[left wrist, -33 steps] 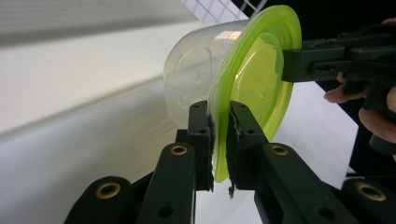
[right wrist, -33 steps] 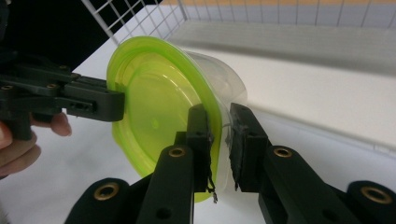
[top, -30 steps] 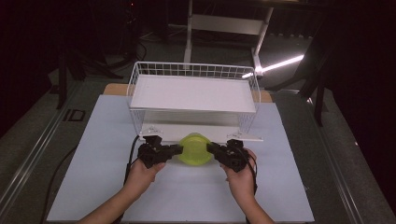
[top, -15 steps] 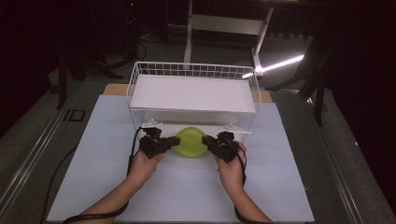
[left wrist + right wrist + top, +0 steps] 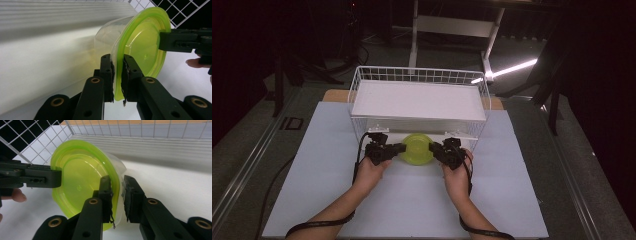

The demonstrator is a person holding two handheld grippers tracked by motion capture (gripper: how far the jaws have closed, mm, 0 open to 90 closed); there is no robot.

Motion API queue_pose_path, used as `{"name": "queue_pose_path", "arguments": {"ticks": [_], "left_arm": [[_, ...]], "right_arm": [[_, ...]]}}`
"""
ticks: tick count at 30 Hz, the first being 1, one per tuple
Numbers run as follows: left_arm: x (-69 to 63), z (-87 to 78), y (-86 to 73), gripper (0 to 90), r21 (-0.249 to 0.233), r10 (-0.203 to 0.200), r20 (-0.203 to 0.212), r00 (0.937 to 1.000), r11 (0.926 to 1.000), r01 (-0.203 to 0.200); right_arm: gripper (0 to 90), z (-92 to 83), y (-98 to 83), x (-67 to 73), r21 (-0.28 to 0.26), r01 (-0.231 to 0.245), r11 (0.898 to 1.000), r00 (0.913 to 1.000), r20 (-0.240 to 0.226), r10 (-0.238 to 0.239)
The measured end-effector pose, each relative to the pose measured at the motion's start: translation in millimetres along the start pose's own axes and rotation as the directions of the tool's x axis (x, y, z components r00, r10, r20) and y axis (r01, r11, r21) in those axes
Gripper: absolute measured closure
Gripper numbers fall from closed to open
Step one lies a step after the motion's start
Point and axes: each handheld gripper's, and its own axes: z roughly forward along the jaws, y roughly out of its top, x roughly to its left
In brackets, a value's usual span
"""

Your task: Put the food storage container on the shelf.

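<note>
- Left hand-held gripper [image 5: 117, 77] clamped on the green lid [image 5: 142, 47] rim.
- Right hand-held gripper [image 5: 117, 197] pinches the opposite rim.
- Lidded container [image 5: 417, 148] on the counter [image 5: 312, 165], at the wire basket [image 5: 422, 75] front.

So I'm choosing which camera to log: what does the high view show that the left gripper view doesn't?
High view alone: both forearms, the whole wire basket with its white shelf, and the pale mat.

Left gripper view alone: the left tongs clamped on the green lid's rim, and the clear container beneath the lid.

Both: the lidded container held between left tongs and right tongs, beside the basket.
</note>
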Motion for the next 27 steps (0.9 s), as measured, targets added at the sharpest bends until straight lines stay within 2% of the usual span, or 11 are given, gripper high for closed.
{"name": "queue_pose_path", "arguments": {"ticks": [4, 10, 13, 15, 18, 20, 21, 23, 24, 26, 27], "left_arm": [[0.7, 1.5, 1.8, 80.8, -0.017, -0.004, 0.005, 1.0000, 0.9998, 0.004], [1.8, 5.4, 4.9, 78.9, -0.036, 0.014, -0.002, 0.9999, 0.9992, -0.014], [4.7, 7.3, 6.0, 76.5, -0.064, 0.031, -0.028, 0.9991, 0.9974, -0.032], [5.6, 8.1, 6.3, 74.8, -0.073, 0.032, -0.036, 0.9988, 0.9968, -0.034], [8.6, 10.8, 6.7, 73.1, -0.101, 0.022, -0.045, 0.9987, 0.9946, -0.026], [8.0, 13.8, 8.3, 72.6, -0.116, -0.009, -0.047, 0.9988, 0.9932, 0.004], [7.5, 14.7, 8.3, 71.9, -0.122, 0.001, -0.069, 0.9976, 0.9925, -0.010], [5.9, 16.8, 8.3, 70.0, -0.128, 0.069, -0.129, 0.9893, 0.9880, -0.086], [5.9, 16.8, 8.3, 67.9, -0.128, 0.069, -0.129, 0.9893, 0.9880, -0.086], [3.7, 18.8, 7.8, 64.6, -0.143, 0.083, -0.181, 0.9800, 0.9836, -0.110], [5.0, 19.0, 8.0, 63.7, -0.150, 0.081, -0.173, 0.9815, 0.9829, -0.108]], "right_arm": [[76.4, 1.5, 0.6, -1.5, -0.010, 0.001, 1.000, 1.0000, 0.005, -0.001], [74.5, 5.4, 4.1, -4.7, -0.029, -0.001, 1.000, 0.9998, 0.020, 0.001], [68.7, 9.3, 6.6, -4.3, -0.042, 0.021, 0.999, 0.9986, 0.050, -0.019], [63.1, 11.8, 7.3, -6.6, -0.054, 0.016, 0.998, 0.9985, 0.053, -0.013], [58.4, 16.1, 5.6, -9.4, -0.068, 0.013, 0.998, 0.9974, 0.071, -0.008], [57.7, 17.9, 5.2, -9.9, -0.080, 0.011, 0.997, 0.9968, 0.080, -0.004], [57.3, 18.5, 5.4, -9.6, -0.086, 0.014, 0.996, 0.9960, 0.089, -0.007], [51.5, 20.0, 6.0, -9.3, -0.100, 0.034, 0.994, 0.9938, 0.109, -0.023], [51.1, 20.7, 6.1, -8.9, -0.105, 0.034, 0.994, 0.9930, 0.116, -0.022], [50.0, 22.5, 6.2, -8.0, -0.110, 0.033, 0.993, 0.9923, 0.122, -0.019], [50.1, 23.6, 6.6, -7.3, -0.105, 0.034, 0.994, 0.9925, 0.120, -0.022]]}}
